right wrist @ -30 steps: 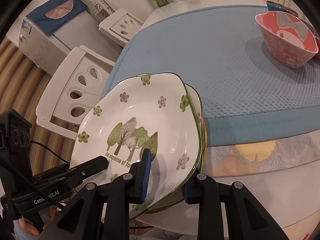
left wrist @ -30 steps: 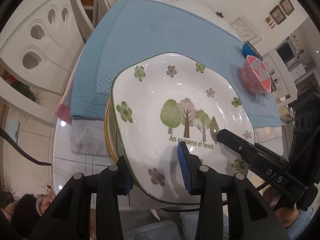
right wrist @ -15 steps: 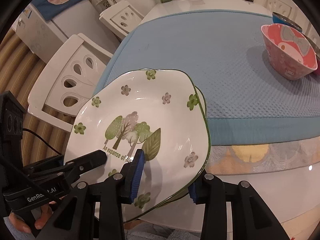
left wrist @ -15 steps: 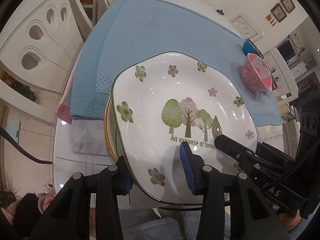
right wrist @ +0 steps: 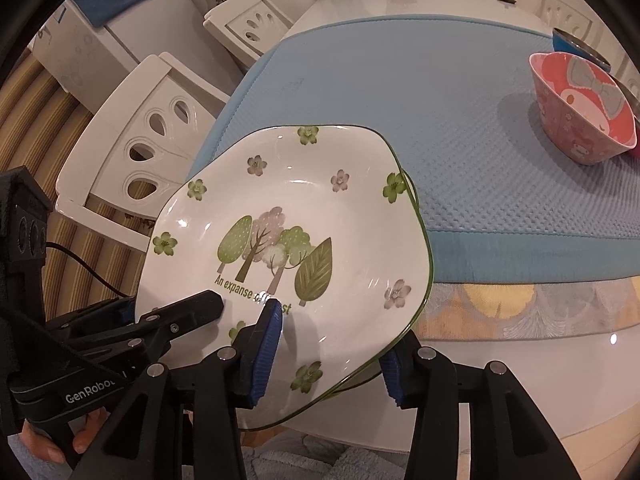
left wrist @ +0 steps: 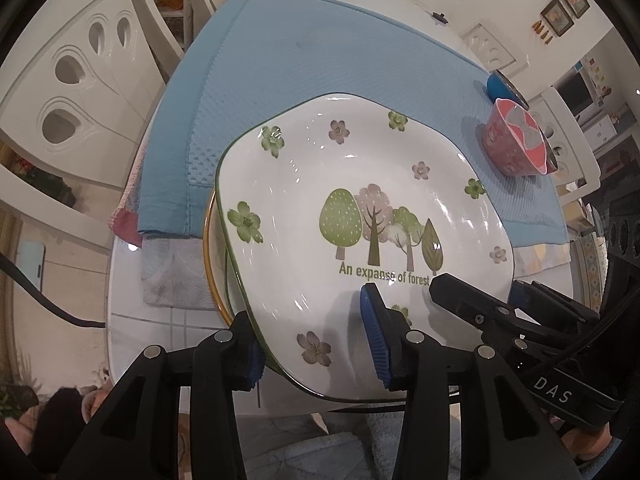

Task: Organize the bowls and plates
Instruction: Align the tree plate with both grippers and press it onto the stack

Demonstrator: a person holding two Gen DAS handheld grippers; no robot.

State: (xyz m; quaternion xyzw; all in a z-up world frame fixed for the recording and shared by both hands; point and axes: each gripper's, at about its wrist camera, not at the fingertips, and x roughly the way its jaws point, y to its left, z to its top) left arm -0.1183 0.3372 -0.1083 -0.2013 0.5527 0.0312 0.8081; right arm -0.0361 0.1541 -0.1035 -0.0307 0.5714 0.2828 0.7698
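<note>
A white square plate (left wrist: 360, 200) (right wrist: 288, 240) printed with trees and flowers lies on top of a stack at the table's near edge. Under it, a yellow-rimmed plate (left wrist: 208, 248) and a green-rimmed plate (right wrist: 413, 192) peek out. My left gripper (left wrist: 310, 340) straddles the top plate's near-left rim, one pad above and one below. Its pads look just off the plate. My right gripper (right wrist: 330, 344) straddles the near-right rim. Its jaws are opening, and its upper pad has lifted clear of the plate's face.
A blue mat (left wrist: 300, 60) covers the middle of the white table (right wrist: 520, 360). A pink bowl (left wrist: 514, 142) (right wrist: 584, 112) stands on it at the far right, with a blue bowl (left wrist: 500, 84) behind. White chairs (left wrist: 72, 92) line the left side.
Both pairs of jaws have spread wider around the plate's rim, the right more than the left. The plate has stayed on the stack.
</note>
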